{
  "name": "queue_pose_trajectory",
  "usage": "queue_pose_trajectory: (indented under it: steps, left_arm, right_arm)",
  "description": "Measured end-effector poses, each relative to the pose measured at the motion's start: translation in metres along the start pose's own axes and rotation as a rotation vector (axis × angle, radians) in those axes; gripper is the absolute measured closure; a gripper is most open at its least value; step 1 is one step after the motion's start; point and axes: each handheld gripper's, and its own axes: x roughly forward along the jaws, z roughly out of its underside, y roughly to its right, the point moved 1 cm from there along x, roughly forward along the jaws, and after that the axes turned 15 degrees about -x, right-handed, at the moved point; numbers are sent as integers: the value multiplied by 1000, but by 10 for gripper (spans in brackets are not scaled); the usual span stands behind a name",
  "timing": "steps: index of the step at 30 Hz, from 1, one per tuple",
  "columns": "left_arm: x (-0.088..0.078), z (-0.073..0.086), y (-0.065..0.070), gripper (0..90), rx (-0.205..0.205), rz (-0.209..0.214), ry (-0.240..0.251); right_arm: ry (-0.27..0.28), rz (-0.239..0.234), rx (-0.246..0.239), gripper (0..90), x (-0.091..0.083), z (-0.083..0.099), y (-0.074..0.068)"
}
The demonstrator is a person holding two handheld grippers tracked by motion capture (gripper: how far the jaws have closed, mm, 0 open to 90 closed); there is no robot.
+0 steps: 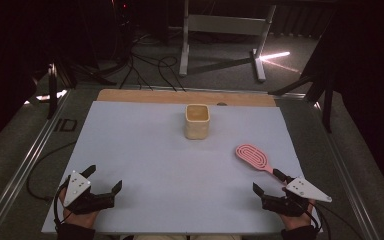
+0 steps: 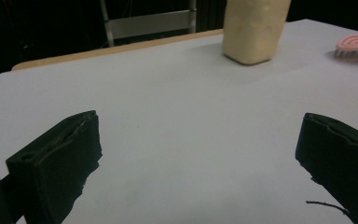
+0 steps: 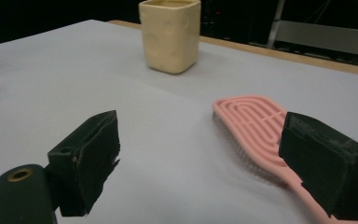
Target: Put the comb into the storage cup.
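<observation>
On the matte sheet, a ribbed pink brush (image 1: 254, 157) lies flat; both grippers (image 1: 269, 182) gape wide, empty.

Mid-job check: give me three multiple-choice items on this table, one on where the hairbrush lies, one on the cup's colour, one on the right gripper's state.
1. Where does the pink hairbrush lie?
A. inside the cup
B. flat on the white mat, apart from the cup
C. on the floor

2. What colour is the cup?
A. pale yellow
B. blue
C. black

3. What state is the right gripper in?
A. shut on the cup
B. shut on nothing
C. open, gripping nothing

Key: 1 B, the brush rests on the mat nearer the right gripper. 2 A, its walls look cream yellow. 3 C, its jaws stand wide apart in the right gripper view.
</observation>
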Motion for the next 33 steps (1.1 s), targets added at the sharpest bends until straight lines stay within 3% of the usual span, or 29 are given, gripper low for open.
queue_pose_trajectory:
  steps: [3,6,14,21,33]
  left_arm:
    - [0,1,1,6,9,6,-4]
    - [-1,1,1,4,10,5,4]
    - [-2,2,1,4,9,-10,-1]
    - [-2,3,0,2,8,-14,-7]
    - [1,4,3,2,19,-12,-17]
  right_arm:
    - [12,-59,14,138,1,0,0]
    - [14,-85,18,140,3,1,1]
    - [-17,-119,20,146,9,4,2]
    - [-62,-107,-14,117,12,2,1]
    - [-93,-85,4,95,11,-1,6]
